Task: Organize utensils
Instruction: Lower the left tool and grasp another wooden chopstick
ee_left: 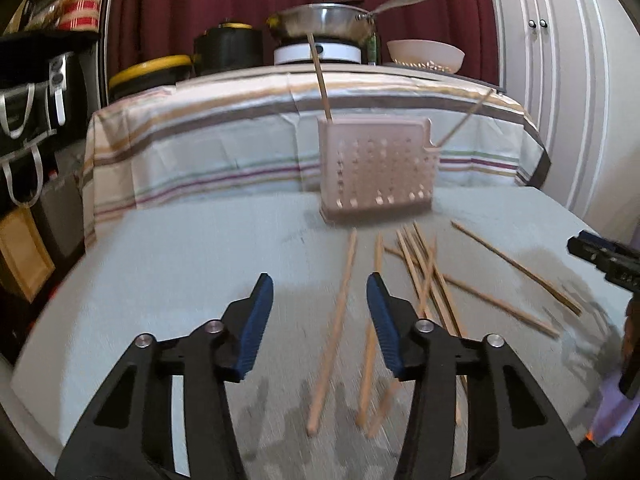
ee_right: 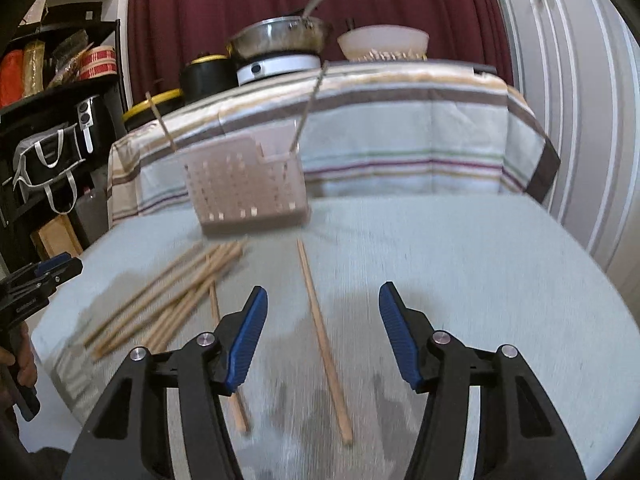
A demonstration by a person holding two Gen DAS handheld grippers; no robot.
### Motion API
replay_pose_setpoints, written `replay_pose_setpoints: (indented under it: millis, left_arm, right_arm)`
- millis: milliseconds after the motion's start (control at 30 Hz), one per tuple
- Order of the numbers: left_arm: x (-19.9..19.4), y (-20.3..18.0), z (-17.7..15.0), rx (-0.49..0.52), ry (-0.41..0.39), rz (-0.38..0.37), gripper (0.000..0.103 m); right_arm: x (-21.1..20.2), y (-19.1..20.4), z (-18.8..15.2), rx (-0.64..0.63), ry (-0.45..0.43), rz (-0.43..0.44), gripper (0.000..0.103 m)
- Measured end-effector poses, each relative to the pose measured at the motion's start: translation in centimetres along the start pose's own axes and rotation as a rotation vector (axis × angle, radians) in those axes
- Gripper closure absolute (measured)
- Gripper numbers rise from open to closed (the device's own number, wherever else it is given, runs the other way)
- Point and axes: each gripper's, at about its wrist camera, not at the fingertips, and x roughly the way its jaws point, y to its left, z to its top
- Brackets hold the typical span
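Note:
Wooden chopsticks lie loose on the grey-clothed table (ee_left: 160, 280). In the left wrist view my left gripper (ee_left: 320, 292) hangs open just above it, with one chopstick (ee_left: 336, 328) lying between its jaws, untouched, and a crossed pile of chopsticks (ee_left: 428, 280) to its right. A pink perforated holder (ee_left: 374, 168) stands behind, with two chopsticks leaning in it. In the right wrist view my right gripper (ee_right: 322, 304) is open over a single chopstick (ee_right: 324, 344). The pile (ee_right: 172, 300) lies to its left and the holder (ee_right: 248, 192) beyond.
Behind the table a higher surface under a striped cloth (ee_left: 240, 140) carries a steel pan (ee_left: 324, 20) on a hotplate, a white bowl (ee_left: 426, 54) and black pots. Dark shelves (ee_left: 36, 120) stand left, a white cabinet (ee_left: 560, 80) right. A hand (ee_right: 20, 360) holds the left gripper.

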Motion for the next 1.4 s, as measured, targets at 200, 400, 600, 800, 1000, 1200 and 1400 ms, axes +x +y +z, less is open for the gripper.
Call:
replay_pose_setpoints:
  millis: [200, 400, 600, 800, 1000, 1200, 1400]
  left_arm:
    - [-0.5, -1.6, -2.7, 0.05, 0.025, -0.05, 0.075]
    - [0.2, -3.2, -4.7, 0.076, 0.078, -0.074, 0.083]
    - [0.7, -3.7, -5.7, 0.088, 0.114, -0.068, 0.086]
    - [1.2, -4.0, -6.2, 0.091, 0.141, -0.068, 0.088]
    - [1.6, -3.9, -6.3, 0.081, 0.157, -0.044, 0.089]
    - [1.7, -3.7, -6.3, 0.07, 0.156, -0.045, 0.089]
    - [1.6, -3.8, -6.3, 0.07, 0.15, -0.04, 0.094]
  right_arm:
    - [-0.5, 0.1, -2.5, 0.006, 0.033, 0.004, 0.048]
    - [-0.8, 0.3, -3.7, 0.008, 0.042, 0.014, 0.049]
    - [-0.8, 0.3, -4.2, 0.015, 0.048, 0.02, 0.049]
    - [-0.9, 0.2, -4.4, 0.019, 0.045, 0.023, 0.049]
    - [-1.0, 0.2, -4.5, 0.022, 0.046, 0.024, 0.049]
    - [-1.0, 0.2, -4.6, 0.023, 0.049, 0.025, 0.049]
    - [-1.0, 0.6, -4.6, 0.009, 0.052, 0.027, 0.049]
